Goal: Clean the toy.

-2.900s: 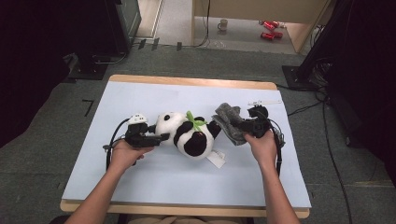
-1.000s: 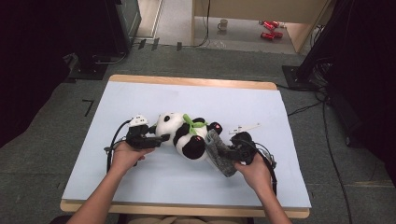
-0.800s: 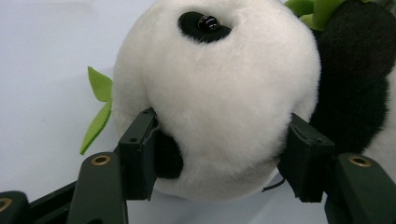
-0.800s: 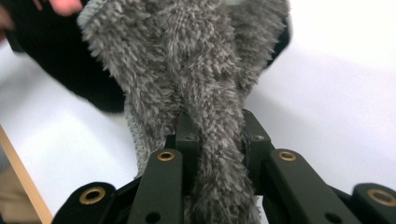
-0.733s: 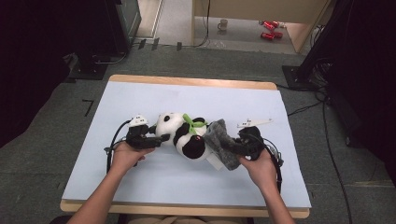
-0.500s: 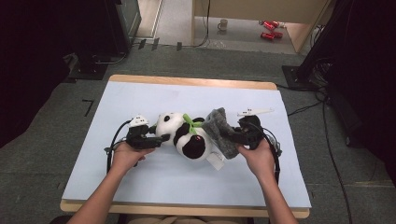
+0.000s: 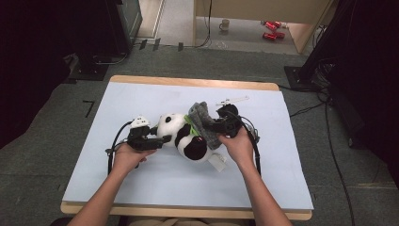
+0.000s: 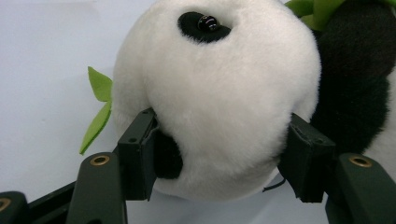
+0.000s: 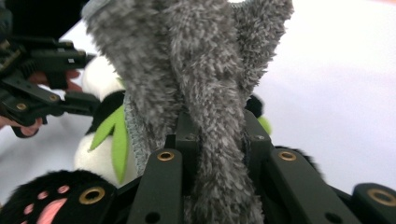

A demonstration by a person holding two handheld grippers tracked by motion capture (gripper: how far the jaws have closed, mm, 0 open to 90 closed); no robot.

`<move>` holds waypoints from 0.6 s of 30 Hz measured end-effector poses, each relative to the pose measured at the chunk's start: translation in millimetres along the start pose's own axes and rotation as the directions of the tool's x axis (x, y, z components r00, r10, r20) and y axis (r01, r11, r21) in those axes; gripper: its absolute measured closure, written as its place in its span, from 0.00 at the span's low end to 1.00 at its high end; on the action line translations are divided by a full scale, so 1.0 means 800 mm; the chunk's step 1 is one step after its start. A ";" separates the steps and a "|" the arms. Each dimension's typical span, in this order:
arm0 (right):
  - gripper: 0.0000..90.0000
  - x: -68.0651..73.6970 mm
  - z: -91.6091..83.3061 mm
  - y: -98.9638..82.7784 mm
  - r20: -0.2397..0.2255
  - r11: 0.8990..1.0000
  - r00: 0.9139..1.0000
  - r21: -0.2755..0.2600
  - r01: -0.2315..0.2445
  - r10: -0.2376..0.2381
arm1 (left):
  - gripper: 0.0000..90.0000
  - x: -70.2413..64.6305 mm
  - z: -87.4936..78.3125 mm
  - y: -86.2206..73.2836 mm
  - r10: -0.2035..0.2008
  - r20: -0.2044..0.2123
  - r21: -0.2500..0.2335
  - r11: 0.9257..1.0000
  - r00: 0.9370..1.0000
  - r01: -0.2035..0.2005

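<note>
A black-and-white panda plush [image 7: 188, 141] with green leaves at its neck lies on its side in the middle of the table. My left gripper [image 7: 162, 140] is shut on its white head [image 8: 219, 93], one pad [image 8: 137, 156] pressing into the fur on each side. My right gripper [image 7: 209, 127] is shut on a fuzzy grey cloth [image 7: 203, 123] and holds it over the panda's body. In the right gripper view the cloth [image 9: 187, 60] stands up from between the jaws, with the panda's pink-padded paw [image 9: 51, 205] below it at left.
The table has a pale blue-white cover [image 7: 141, 99] with a wooden edge. A white tag [image 7: 217, 162] lies by the panda's lower side. Cables trail from both grippers. Beyond the far edge, a mug [image 7: 225, 23] and red cans [image 7: 270, 26] sit on the floor.
The right gripper carried the grey cloth from the panda's near right side up and away, onto the panda's body. The left gripper and the panda's head stayed put.
</note>
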State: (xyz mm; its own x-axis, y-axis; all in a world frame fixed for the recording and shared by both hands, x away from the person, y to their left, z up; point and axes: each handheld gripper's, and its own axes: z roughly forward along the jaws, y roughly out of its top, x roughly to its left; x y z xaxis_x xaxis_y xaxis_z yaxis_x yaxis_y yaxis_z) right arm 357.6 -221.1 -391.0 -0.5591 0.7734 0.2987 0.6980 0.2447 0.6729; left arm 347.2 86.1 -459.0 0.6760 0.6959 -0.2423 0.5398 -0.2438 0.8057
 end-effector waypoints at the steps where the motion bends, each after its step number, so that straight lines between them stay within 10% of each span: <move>1: 0.83 0.002 0.007 -0.004 -0.003 1.000 1.000 0.016 0.001 -0.001 | 0.42 -0.002 0.000 0.000 0.002 -0.005 0.007 1.000 1.000 -0.002; 18: 0.83 0.002 -0.007 -0.069 -0.008 1.000 1.000 0.024 0.012 -0.012 | 0.42 -0.004 0.003 -0.001 0.017 -0.010 0.023 1.000 1.000 -0.017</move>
State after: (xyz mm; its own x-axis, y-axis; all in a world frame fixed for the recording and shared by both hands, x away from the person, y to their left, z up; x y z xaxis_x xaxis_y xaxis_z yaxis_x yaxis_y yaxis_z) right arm 315.5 -236.7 -423.6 -0.5707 0.7660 0.2959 0.7019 0.2680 0.6599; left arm 345.8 82.8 -460.5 0.6797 0.6987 -0.2230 0.5400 -0.2710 0.7969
